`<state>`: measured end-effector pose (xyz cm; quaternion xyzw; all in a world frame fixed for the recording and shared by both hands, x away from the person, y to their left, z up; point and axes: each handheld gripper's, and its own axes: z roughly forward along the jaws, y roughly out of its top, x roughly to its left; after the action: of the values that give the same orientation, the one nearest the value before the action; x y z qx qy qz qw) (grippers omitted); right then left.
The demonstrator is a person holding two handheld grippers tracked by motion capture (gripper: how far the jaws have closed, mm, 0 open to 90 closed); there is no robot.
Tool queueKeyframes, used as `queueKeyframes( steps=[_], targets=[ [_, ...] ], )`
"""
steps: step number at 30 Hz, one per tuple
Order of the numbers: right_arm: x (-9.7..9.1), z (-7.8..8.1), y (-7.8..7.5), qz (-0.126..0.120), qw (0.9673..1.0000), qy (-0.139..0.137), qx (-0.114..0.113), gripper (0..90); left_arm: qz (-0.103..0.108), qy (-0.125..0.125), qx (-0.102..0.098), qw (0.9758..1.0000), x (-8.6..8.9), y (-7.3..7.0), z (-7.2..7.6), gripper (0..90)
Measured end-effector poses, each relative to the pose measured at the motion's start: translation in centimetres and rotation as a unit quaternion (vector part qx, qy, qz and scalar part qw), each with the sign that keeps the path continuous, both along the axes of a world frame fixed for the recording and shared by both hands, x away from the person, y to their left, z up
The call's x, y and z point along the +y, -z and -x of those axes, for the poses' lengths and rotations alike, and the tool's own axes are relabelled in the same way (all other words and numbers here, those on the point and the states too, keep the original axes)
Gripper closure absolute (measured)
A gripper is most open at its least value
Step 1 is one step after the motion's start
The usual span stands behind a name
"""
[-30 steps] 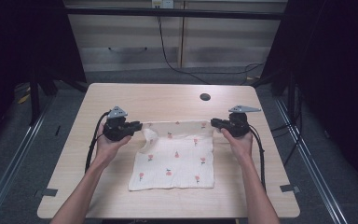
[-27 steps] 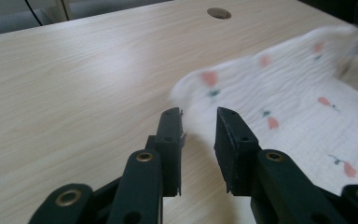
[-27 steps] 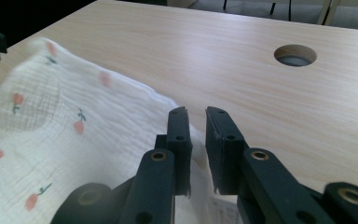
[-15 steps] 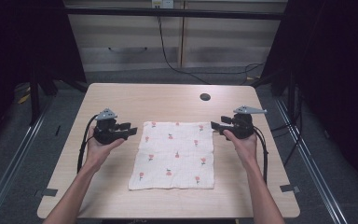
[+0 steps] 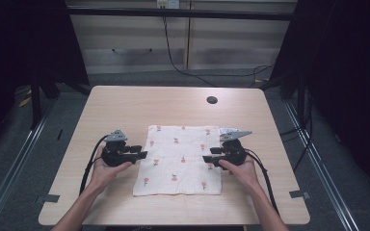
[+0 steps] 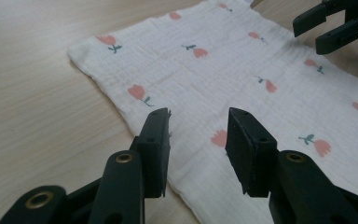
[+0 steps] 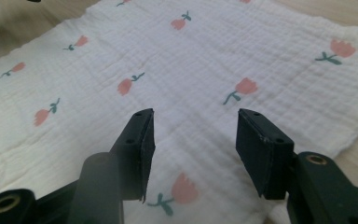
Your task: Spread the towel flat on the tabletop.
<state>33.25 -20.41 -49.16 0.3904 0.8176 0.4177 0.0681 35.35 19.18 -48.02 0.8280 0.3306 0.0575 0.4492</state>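
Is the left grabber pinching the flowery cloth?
Apart. In the left gripper view, the left grabber has its jaws open above the cloth's edge, with bare cloth showing between them and nothing squeezed.

Both black grippers, left gripper (image 5: 142, 154) and right gripper (image 5: 206, 158), carry grey triangular plates, trailing cables, brass-ringed jaws.

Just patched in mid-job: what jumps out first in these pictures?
The white cloth with small red flowers, lying flat at the middle of the table. The left gripper sits at its left edge and the right gripper at its right edge, both with jaws open and gripping nothing. A small dark hole shows near the table's far edge.
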Motion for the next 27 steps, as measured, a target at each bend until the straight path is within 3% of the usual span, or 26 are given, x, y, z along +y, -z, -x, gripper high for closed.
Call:
queueKeyframes(
  steps=[6,8,9,10,11,15,18,19,21,27],
  targets=[
    [1.0,-0.3,1.4,0.032,0.9995,-0.001,0.001,49.1,-0.031,0.011,0.006,0.9994,-1.3,1.4,-0.1,66.0],
    [1.0,-0.3,1.5,0.023,0.9997,0.006,-0.002,49.4,-0.038,0.011,0.011,0.9992,-1.6,1.9,-0.1,66.0],
    [0.9,-0.2,1.5,0.02,0.9997,0.011,0.001,50.2,-0.054,0.016,0.007,0.9984,-1.8,2.2,0.0,65.9],
    [0.9,-0.2,1.5,0.019,0.9997,0.014,0.001,51.8,-0.056,0.016,0.0,0.9983,-2.0,2.4,0.1,65.9],
    [0.9,-0.2,1.6,0.026,0.9995,0.013,-0.012,54.7,-0.054,0.015,0.002,0.9984,-2.0,2.4,0.1,65.8],
    [0.7,0.2,1.7,0.025,0.9993,0.016,-0.02,61.3,-0.056,0.016,-0.007,0.9983,-2.0,2.5,0.4,65.5],
    [0.7,0.4,1.7,0.023,0.9994,0.02,-0.014,61.2,-0.052,0.015,-0.008,0.9985,-1.9,2.6,0.5,65.5],
    [0.7,0.5,1.5,0.016,0.9997,0.016,0.005,61.4,-0.049,0.013,-0.006,0.9987,-1.8,2.6,0.7,65.5],
    [0.6,0.6,1.5,0.01,0.9998,0.01,0.015,62.5,-0.052,0.015,-0.006,0.9985,-1.8,2.6,0.7,65.5],
    [0.2,1.8,1.5,0.009,0.9998,-0.002,0.017,65.2,-0.053,0.023,-0.008,0.9983,-1.5,2.6,1.8,65.7]
  ],
)
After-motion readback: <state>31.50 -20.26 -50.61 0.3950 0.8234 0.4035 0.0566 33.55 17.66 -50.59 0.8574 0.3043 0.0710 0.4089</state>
